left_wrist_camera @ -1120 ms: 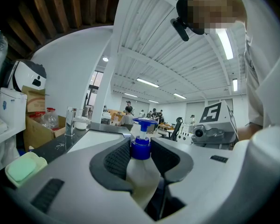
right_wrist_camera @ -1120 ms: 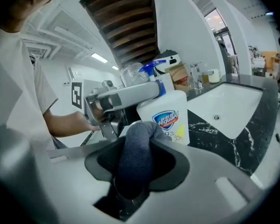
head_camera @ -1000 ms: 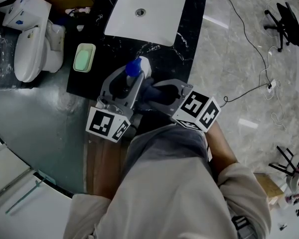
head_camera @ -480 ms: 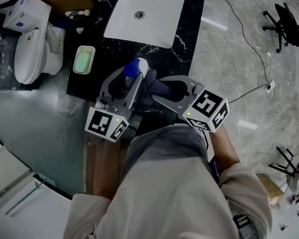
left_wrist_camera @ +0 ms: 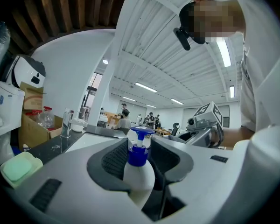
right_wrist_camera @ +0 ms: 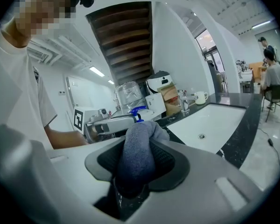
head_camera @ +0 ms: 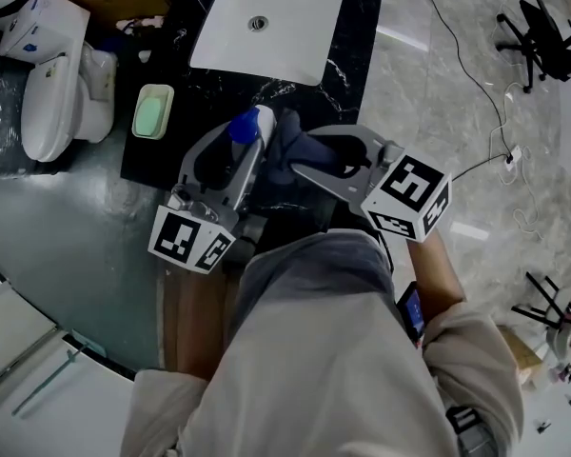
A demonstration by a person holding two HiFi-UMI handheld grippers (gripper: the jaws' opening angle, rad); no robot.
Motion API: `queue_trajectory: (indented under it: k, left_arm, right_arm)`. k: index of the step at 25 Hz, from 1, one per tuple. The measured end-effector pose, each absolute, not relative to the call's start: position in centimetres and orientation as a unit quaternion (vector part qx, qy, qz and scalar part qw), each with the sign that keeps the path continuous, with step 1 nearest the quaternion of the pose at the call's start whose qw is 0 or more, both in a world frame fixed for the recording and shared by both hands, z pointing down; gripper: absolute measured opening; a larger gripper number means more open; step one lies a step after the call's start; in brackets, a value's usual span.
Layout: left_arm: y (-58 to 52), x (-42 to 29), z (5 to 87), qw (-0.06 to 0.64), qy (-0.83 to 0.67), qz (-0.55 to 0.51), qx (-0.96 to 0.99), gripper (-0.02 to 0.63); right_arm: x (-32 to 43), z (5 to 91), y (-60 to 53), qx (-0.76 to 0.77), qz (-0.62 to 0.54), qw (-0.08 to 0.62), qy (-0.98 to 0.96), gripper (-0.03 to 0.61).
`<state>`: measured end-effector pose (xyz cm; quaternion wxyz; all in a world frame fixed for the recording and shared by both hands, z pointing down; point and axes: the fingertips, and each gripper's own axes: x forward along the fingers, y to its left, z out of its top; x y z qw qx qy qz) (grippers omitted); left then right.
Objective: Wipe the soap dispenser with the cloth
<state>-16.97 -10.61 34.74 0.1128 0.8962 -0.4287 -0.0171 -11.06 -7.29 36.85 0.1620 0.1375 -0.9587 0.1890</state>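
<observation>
My left gripper (head_camera: 252,133) is shut on the soap dispenser (left_wrist_camera: 137,174), a white bottle with a blue pump head (head_camera: 243,128), held above the black counter (head_camera: 167,136). In the left gripper view the bottle stands upright between the dark pads. My right gripper (head_camera: 287,146) is shut on a grey-blue cloth (right_wrist_camera: 136,155), bunched between its jaws. Seen from the head, the cloth (head_camera: 284,150) lies against the right side of the bottle, just beside the pump.
A white sink basin (head_camera: 262,22) is set into the counter beyond the grippers. A green soap bar in a dish (head_camera: 152,110) sits to the left, a toilet (head_camera: 52,93) further left. Cables run over the marble floor (head_camera: 438,84) on the right.
My right gripper has risen and swung toward the bottle, bringing the cloth up beside the pump head. The left gripper has kept the dispenser in about the same place.
</observation>
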Motion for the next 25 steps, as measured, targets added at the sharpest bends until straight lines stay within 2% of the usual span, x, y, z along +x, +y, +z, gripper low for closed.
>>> queue_trajectory:
  k: [12,25]
  left_arm:
    - [-9.6,-18.4,34.0,0.119,-0.442,-0.028,0.889,0.137]
    - [-8.3,-18.7,33.8,0.122,-0.438,-0.045,0.889,0.137]
  right_arm:
    - [-9.5,32.1,-9.5,0.186,0.145,0.104,-0.966,0.133]
    - [-9.0,31.4,-10.0,0.235,0.137,0.082,-0.959,0.130]
